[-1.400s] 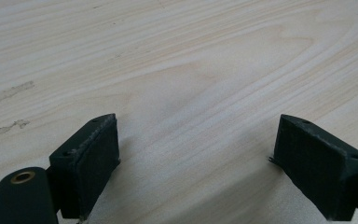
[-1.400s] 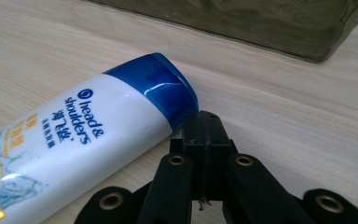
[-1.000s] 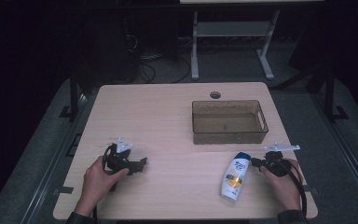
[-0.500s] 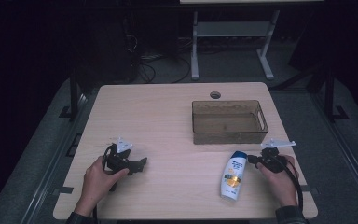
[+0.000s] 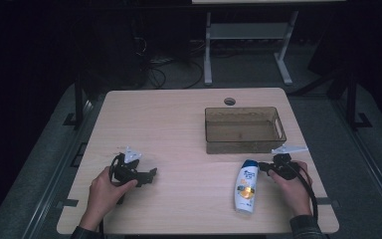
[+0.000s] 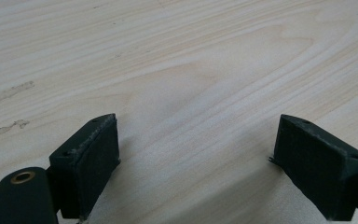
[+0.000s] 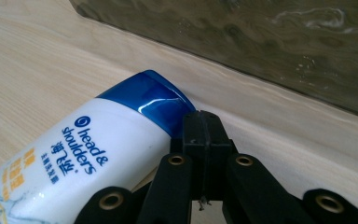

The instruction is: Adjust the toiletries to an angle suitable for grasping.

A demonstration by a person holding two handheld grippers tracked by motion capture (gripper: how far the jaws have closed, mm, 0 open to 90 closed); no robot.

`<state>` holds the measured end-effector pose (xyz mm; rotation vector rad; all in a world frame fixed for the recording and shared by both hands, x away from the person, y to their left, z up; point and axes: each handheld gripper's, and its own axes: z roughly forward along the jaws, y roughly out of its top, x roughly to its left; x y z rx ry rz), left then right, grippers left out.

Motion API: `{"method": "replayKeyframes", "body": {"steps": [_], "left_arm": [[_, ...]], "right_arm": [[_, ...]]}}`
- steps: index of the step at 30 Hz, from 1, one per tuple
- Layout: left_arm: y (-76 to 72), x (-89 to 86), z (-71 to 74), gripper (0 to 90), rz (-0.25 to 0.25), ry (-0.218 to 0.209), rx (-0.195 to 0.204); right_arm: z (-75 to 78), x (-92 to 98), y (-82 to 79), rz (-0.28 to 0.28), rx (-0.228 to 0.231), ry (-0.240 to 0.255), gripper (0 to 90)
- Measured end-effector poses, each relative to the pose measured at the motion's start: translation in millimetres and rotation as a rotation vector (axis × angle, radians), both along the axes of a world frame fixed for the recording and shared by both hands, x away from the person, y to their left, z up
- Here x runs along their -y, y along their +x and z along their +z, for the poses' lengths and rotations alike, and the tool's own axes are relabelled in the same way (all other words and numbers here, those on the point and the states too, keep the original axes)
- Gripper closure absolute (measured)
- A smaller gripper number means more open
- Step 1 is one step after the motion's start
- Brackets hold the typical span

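Your right gripper [image 5: 264, 167] has its jaws fully closed, pad against pad, with nothing clamped between them. In the right gripper view the closed tips [image 7: 204, 128] sit against the blue cap of the bottle [image 7: 81, 154], at the cap's side.

The bottle [image 5: 245, 186] lies flat on the table [image 5: 179, 119], cap end pointing toward the bin [image 5: 243, 130] and base toward your edge of the table. It lies just in front of the bin, apart from the bin's near wall. Your right hand [image 5: 291, 181] rests just to the right of the bottle.

Your left gripper [image 5: 151, 174] lies well to the left of the bottle, held low over the table. In the left gripper view its jaws stand wide apart with only bare wood between them; it holds nothing.
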<state>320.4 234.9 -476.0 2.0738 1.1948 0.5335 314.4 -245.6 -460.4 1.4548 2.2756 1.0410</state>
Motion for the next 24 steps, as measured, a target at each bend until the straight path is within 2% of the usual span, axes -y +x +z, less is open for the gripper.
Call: {"method": "replayKeyframes", "body": {"steps": [24], "left_arm": [[0.0, 0.0, 0.0, 12.9, 0.0, 0.0, 0.0]], "right_arm": [[0.9, -30.2, 14.1, 0.072, 0.0, 0.009, 90.0]]}}
